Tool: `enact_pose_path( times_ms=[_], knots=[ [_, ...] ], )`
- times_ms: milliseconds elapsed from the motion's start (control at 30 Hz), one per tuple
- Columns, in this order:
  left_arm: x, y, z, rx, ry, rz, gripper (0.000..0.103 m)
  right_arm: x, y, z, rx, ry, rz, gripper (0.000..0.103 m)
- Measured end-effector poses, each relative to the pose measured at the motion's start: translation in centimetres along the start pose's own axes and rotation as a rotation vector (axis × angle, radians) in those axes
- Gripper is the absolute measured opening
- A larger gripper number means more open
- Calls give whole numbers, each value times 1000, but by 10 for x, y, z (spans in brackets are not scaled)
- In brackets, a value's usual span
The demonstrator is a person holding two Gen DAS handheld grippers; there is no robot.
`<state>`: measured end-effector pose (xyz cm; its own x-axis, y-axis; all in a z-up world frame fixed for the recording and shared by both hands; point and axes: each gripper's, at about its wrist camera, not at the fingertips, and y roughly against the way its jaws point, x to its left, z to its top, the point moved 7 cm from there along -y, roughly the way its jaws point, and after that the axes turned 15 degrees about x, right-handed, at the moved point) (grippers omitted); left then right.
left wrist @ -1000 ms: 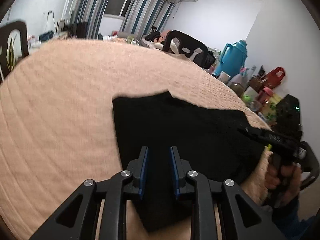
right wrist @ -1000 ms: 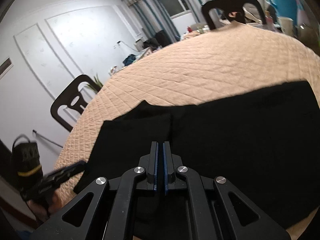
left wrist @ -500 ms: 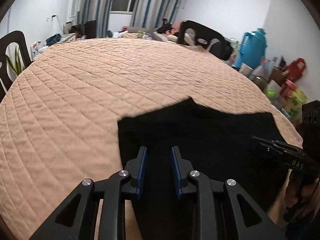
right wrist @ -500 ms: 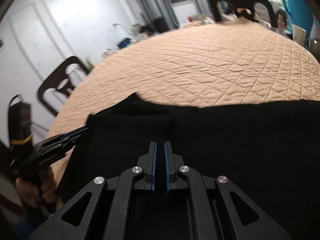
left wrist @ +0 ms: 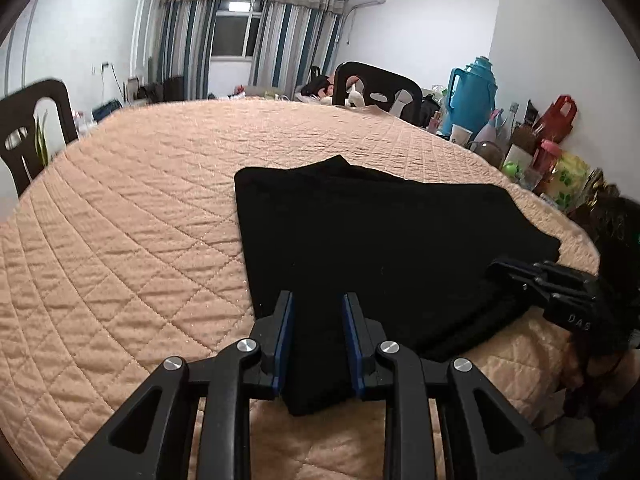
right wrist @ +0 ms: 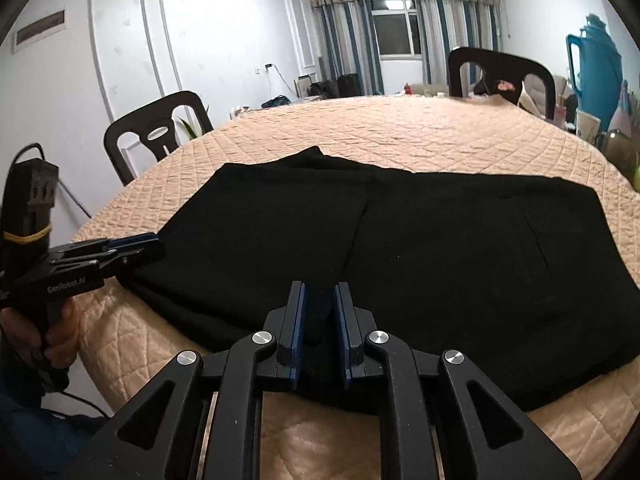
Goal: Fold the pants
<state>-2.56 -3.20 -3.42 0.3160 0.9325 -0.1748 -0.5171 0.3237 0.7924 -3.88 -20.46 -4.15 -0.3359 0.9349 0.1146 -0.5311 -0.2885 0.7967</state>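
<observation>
We have the black pants (left wrist: 372,240) laid folded on the quilted tabletop (left wrist: 132,216), near edge overhanging. Our left claw (left wrist: 318,334) grips that edge; our right claw (right wrist: 320,330) has just been opening, cloth between its pads. Next we let go and smooth. Chairs (right wrist: 160,128) and bottles (left wrist: 532,152) stand well apart.

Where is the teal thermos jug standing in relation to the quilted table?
In the left wrist view the teal thermos jug stands at the upper right, beyond the far right edge of the quilted table, beside a dark chair and the white wall.
</observation>
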Motion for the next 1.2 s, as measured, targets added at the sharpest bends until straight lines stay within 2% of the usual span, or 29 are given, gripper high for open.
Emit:
enact_pose_path(
  times_ms=[100, 233, 300, 367, 533, 700, 767, 800, 900, 1033, 1200],
  knots=[
    [-3, -2, 3, -13, -18, 22, 27, 2, -1, 2, -6, 17, -33, 15],
    [1, 1, 3, -8, 7, -15, 27, -7, 6, 1, -12, 17, -46, 16],
    [7, 4, 1, 2, 37, -63, 27, -20, 10, -5, -12, -9, -100, 16],
    [13, 8, -1, 4, 68, -96, 27, -37, 17, -9, -21, -49, -108, 16],
    [12, 18, -6, -10, 69, -82, 27, -60, 38, -14, -52, -127, -139, 18],
    [3, 6, -9, 20, 41, -79, 27, -32, 41, -8, -79, -65, -77, 18],
    [2, 7, -9, 6, 34, -69, 27, -24, 28, -11, -40, -37, -62, 18],
    [1, 8, -9, 7, 35, -71, 27, -25, 19, -14, -8, -37, -75, 18],
    [1, 8, -8, 15, 47, -90, 27, -27, 20, -14, -15, -53, -59, 18],
    [7, 11, -3, 0, 66, -67, 27, -31, 29, -11, -32, -64, -80, 18],
    [5, 8, -2, 8, 63, -73, 28, -30, 35, -15, -46, -82, -29, 18]
  ],
)
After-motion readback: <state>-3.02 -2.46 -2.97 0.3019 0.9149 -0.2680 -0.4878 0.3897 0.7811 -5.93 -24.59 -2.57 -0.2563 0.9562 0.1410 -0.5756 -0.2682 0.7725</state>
